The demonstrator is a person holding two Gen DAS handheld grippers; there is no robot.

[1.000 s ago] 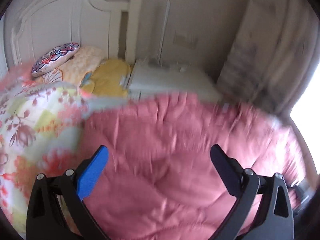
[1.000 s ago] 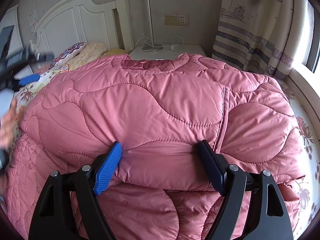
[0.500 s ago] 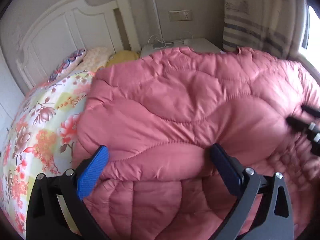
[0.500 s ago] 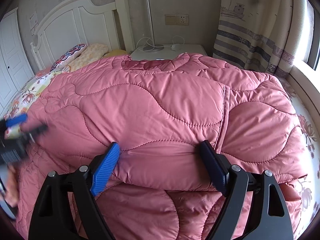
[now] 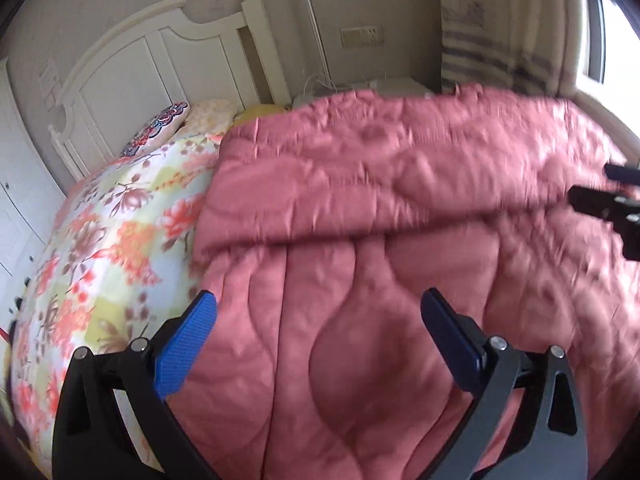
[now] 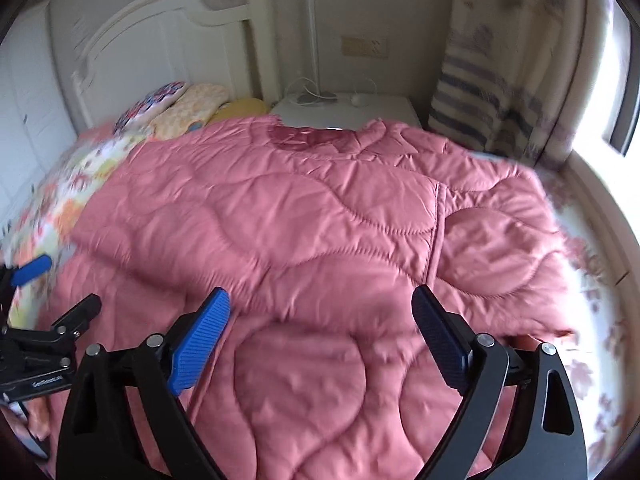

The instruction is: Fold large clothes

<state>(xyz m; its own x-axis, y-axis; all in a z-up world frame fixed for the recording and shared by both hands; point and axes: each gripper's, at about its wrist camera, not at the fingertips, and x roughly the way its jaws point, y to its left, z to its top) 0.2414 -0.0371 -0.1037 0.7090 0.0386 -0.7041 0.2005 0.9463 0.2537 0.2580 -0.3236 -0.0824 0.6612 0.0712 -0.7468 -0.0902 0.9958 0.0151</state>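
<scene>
A large pink quilted coat (image 6: 304, 216) lies spread across the bed (image 5: 100, 240) in front of you, its upper part folded down over the lower part so that a soft edge runs across the middle. It covers most of the floral bedspread, which shows along the left side, and its neckline points toward the white headboard (image 5: 160, 64). Your right gripper (image 6: 320, 330) hovers over the near half of the coat, its fingers (image 6: 200, 340) spreading apart at this moment — the fabric lies below them, and neither pad presses on it. Your left gripper (image 5: 320, 332) hangs over the coat's left part, beside the bedspread, with its fingers (image 5: 186, 344) wide apart and nothing clamped between them; the picture from this side is blurred. Pillows (image 6: 188, 104) lean against the headboard — beyond the coat stand a white nightstand (image 6: 360, 110) with cables and a striped curtain (image 6: 480, 120) by the bright window.
</scene>
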